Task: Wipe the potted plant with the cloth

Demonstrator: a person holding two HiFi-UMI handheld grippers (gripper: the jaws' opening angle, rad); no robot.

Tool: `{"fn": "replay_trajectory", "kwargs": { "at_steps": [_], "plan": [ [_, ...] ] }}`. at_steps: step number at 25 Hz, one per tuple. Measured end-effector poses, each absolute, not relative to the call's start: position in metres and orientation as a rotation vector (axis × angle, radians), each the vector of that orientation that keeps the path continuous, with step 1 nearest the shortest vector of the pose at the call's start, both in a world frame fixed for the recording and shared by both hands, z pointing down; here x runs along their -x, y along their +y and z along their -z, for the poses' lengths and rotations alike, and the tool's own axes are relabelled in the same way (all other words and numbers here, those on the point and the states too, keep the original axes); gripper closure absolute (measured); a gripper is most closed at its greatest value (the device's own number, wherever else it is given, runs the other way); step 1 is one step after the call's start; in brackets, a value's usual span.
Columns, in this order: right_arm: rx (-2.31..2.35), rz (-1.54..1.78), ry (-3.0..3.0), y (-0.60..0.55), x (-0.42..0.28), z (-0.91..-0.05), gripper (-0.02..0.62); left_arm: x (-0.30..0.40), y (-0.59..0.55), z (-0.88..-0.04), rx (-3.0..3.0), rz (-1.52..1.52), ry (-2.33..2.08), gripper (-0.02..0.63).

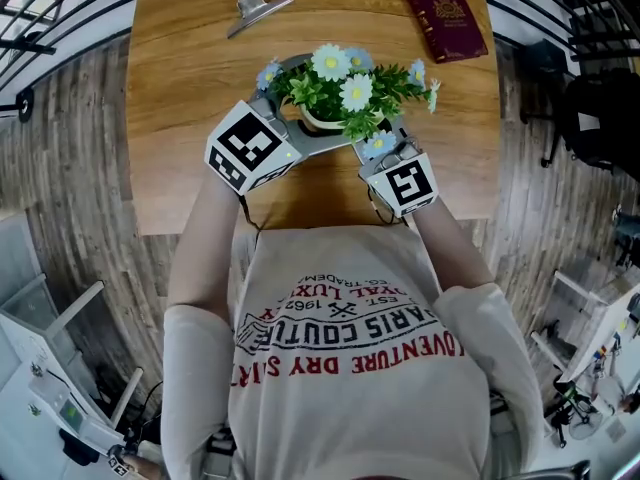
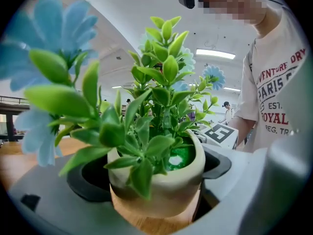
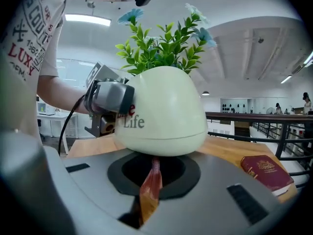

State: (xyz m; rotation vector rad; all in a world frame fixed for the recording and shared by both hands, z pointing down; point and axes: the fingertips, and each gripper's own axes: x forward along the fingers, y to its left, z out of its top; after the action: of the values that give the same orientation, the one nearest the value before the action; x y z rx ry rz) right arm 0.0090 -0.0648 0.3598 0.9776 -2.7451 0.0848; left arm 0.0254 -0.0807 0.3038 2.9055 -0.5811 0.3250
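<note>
**Upper left of the head view:** we note a metal clip [image 1: 257, 11] lying on the wooden surface [image 1: 200, 88], well apart from everything else.

**Left of centre:** the left tongs [image 2: 157, 192] extend from the person's side. Their own view shows them clamped on the cream pot of the potted plant [image 1: 340, 93], with one dark pad against each flank of the pot. Green leaves and pale blue flowers fill the frame above.

**Centre:** the potted plant stands over the middle of the surface, nearer the person's edge. We cannot tell whether its base rests on the wood.

**Right of the plant:**
- The right tongs [image 3: 154, 180] are pressed together on a thin orange-brown cloth [image 3: 149, 190].
- The cloth rises between the pads as a narrow folded strip.
- The top end of the cloth reaches the lower curve of the pot, beneath the printed word "Life".
- We cannot confirm firm contact between cloth and pot.

**Upper right of the head view:** a red booklet [image 1: 446, 20] with a gold emblem lies flat on the surface, well apart from the plant.
</note>
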Motion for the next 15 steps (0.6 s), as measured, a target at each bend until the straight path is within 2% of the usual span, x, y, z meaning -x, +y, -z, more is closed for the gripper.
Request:
{"fn": "replay_trajectory", "kwargs": {
  "at_steps": [15],
  "plan": [
    [-0.82, -0.226, -2.849, -0.036, 0.026, -0.365, 0.552, 0.005, -0.083, -0.304, -2.888, -0.324, -0.578, 0.087]
  ]
}}
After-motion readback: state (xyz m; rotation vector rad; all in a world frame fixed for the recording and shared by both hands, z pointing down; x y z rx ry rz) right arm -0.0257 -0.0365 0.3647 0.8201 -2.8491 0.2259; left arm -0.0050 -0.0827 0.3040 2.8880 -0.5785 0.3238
